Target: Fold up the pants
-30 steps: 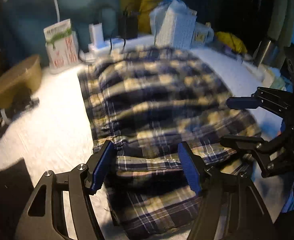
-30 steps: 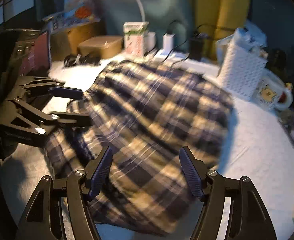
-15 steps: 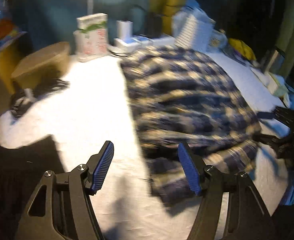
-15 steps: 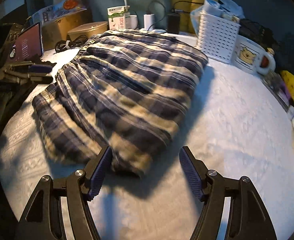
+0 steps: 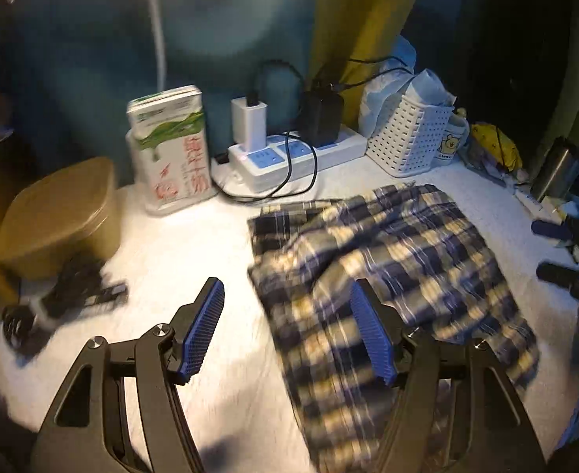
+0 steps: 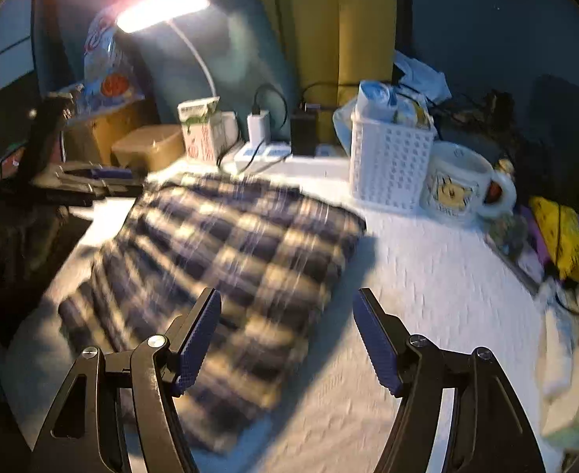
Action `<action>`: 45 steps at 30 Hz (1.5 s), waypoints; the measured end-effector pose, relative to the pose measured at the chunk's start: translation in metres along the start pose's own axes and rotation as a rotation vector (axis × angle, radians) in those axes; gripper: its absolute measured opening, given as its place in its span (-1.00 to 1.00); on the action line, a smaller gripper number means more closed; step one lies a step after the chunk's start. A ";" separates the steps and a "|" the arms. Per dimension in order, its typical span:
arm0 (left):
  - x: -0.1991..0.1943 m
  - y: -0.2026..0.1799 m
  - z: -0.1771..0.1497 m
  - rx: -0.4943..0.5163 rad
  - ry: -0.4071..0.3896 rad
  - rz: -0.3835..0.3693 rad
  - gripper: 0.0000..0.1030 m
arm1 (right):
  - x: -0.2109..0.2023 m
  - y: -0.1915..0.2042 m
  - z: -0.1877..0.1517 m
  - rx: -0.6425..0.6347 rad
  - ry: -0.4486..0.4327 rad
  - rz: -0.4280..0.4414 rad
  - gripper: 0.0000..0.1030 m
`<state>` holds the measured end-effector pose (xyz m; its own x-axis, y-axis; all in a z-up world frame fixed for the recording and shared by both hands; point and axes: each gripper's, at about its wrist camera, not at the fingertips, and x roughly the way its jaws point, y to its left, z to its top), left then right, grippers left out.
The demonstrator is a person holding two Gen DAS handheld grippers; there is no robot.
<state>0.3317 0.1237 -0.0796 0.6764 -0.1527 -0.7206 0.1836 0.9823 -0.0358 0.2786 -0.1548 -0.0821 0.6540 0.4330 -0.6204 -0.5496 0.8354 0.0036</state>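
Observation:
The blue and cream plaid pants (image 5: 392, 272) lie folded in a loose heap on the white textured cover (image 5: 195, 260); they also show in the right wrist view (image 6: 226, 260). My left gripper (image 5: 289, 333) is open and empty, above the heap's left edge. My right gripper (image 6: 287, 341) is open and empty, above the heap's right edge. The right gripper's fingers (image 5: 557, 252) show at the far right of the left wrist view. The left gripper (image 6: 92, 185) shows at the left of the right wrist view.
At the back stand a milk carton (image 5: 169, 149), a power strip with chargers (image 5: 293, 153), a white basket (image 6: 388, 157) and a bear mug (image 6: 463, 185). A tan box (image 5: 58, 213) and black cables (image 5: 60, 295) lie at the left. A lamp (image 6: 163, 8) shines above.
Both grippers have drawn back and up from the pants, staying open. The left view has swung left and the pants heap now lies smaller and farther from both.

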 end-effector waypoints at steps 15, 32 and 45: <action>0.065 0.026 0.003 -0.011 0.056 -0.033 0.36 | 0.111 -0.046 0.036 0.093 0.125 -0.049 0.38; 0.057 0.022 0.021 0.023 0.027 -0.073 0.41 | 0.086 -0.057 0.042 0.138 0.023 -0.061 0.38; 0.091 0.022 0.020 -0.032 0.081 -0.150 0.39 | 0.124 -0.059 0.031 0.169 0.078 0.001 0.38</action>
<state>0.4115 0.1297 -0.1323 0.5828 -0.2898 -0.7591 0.2547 0.9523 -0.1681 0.4083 -0.1398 -0.1349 0.6076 0.4114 -0.6794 -0.4507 0.8829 0.1316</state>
